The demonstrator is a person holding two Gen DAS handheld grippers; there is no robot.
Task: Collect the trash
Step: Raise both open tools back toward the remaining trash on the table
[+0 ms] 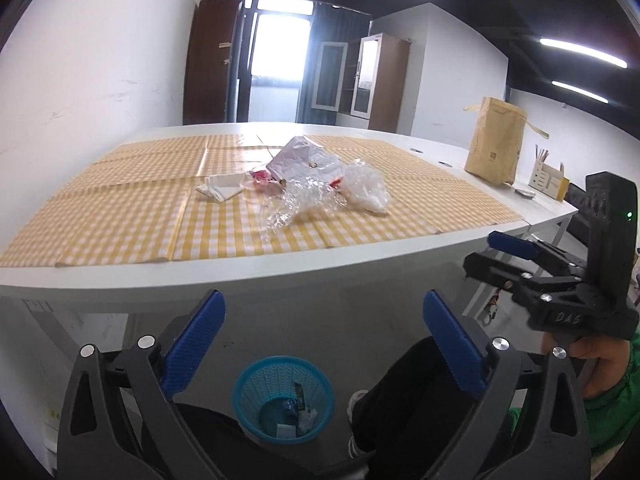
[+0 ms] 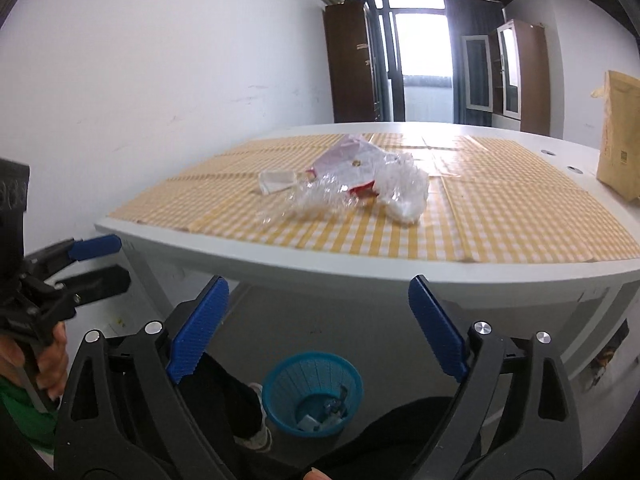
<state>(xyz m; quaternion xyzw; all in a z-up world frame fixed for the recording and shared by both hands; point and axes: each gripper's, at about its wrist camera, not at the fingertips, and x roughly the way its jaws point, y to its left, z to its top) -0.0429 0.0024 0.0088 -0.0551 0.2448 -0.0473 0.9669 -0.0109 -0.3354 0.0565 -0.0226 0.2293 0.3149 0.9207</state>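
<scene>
Trash lies in a heap on the yellow checked cloth (image 1: 120, 220): clear crumpled plastic wrap (image 1: 304, 200) (image 2: 320, 196), a white crumpled packet (image 1: 296, 156) (image 2: 348, 156), a cloudy plastic bag (image 1: 366, 188) (image 2: 404, 192) and a white tissue (image 1: 222, 186) (image 2: 276, 180). A blue mesh bin (image 1: 280, 372) (image 2: 312, 372) stands on the floor below, with a few scraps inside. My left gripper (image 1: 323, 300) (image 2: 116, 262) is open and empty, in front of the table edge above the bin. Beside it my right gripper (image 2: 318, 284) (image 1: 492, 256) is open and empty too.
The white table (image 1: 280, 276) has a brown paper bag (image 1: 496, 144) (image 2: 620, 132) and a pen holder (image 1: 548, 180) at its right side. A person's dark trouser legs (image 1: 400, 400) flank the bin. Cabinets and a bright doorway stand at the back.
</scene>
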